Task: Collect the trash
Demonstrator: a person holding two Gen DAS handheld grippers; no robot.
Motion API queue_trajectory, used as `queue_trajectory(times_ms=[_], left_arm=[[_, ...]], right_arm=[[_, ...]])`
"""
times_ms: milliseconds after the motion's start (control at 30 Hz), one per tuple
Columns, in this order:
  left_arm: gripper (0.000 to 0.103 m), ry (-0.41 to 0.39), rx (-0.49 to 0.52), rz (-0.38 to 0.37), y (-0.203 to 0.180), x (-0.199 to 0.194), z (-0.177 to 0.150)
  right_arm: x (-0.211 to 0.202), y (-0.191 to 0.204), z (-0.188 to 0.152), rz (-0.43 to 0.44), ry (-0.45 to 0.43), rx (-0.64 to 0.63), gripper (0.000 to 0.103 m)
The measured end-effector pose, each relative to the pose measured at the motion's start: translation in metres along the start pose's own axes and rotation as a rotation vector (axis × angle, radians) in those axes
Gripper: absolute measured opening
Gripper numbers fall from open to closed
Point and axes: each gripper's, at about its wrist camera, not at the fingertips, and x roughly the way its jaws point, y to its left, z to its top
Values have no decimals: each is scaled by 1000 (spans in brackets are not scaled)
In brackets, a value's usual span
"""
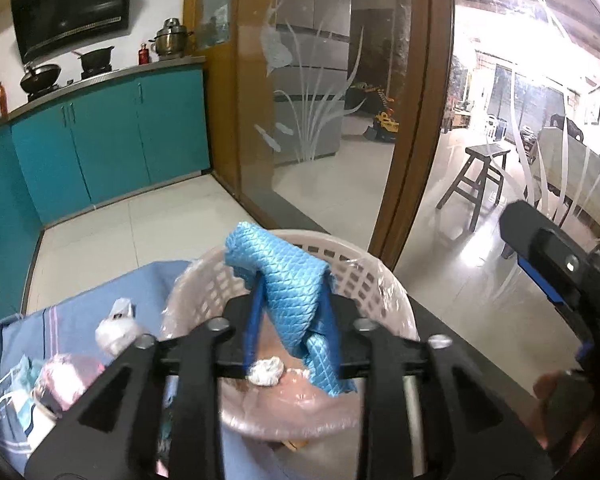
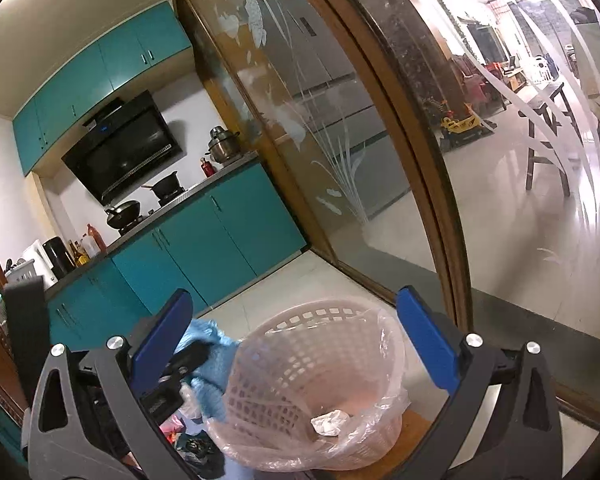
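Left gripper (image 1: 287, 312) jaws clamp blue cloth (image 1: 283, 280) above basket (image 1: 380, 280); right gripper (image 2: 295, 344) jaws gape.

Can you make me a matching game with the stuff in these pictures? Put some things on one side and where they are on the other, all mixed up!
Things:
1. blue cloth
2. white wad
3. wok
4. stool

Places:
A. on the stove
B. behind the glass door
C. pinched in the left gripper
D. at the bottom of the basket

Pairs: 1-C, 2-D, 3-A, 4-B
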Motion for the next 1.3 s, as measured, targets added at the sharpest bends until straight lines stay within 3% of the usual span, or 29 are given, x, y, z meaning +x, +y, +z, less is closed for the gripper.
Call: queue_trajectory(times_ms=[67, 167, 267, 433, 633, 733, 900, 1300], left_arm=[[92, -21, -3, 30, 6, 1, -2], [92, -45, -33, 75, 29, -15, -6], [94, -70, -73, 136, 59, -59, -18], [99, -143, -106, 347, 115, -160, -64], [100, -154, -280, 464, 181, -237, -127], [100, -152, -355, 484, 204, -244, -152], [100, -74, -345, 490, 222, -236, -176], [100, -30, -294, 438, 212, -209, -181]], right_arm=[[0, 1, 0, 9, 6, -3, 100], [-1, 6, -1, 33, 19, -14, 100], [-1, 22, -7, 67, 43, -62, 100], [-1, 66, -32, 168, 145, -167, 100], [-25, 138, -82, 280, 249, -363, 99], [-37, 156, -98, 297, 263, -419, 100], [-38, 177, -125, 294, 288, -513, 99], [-26, 196, -154, 283, 310, -577, 99]])
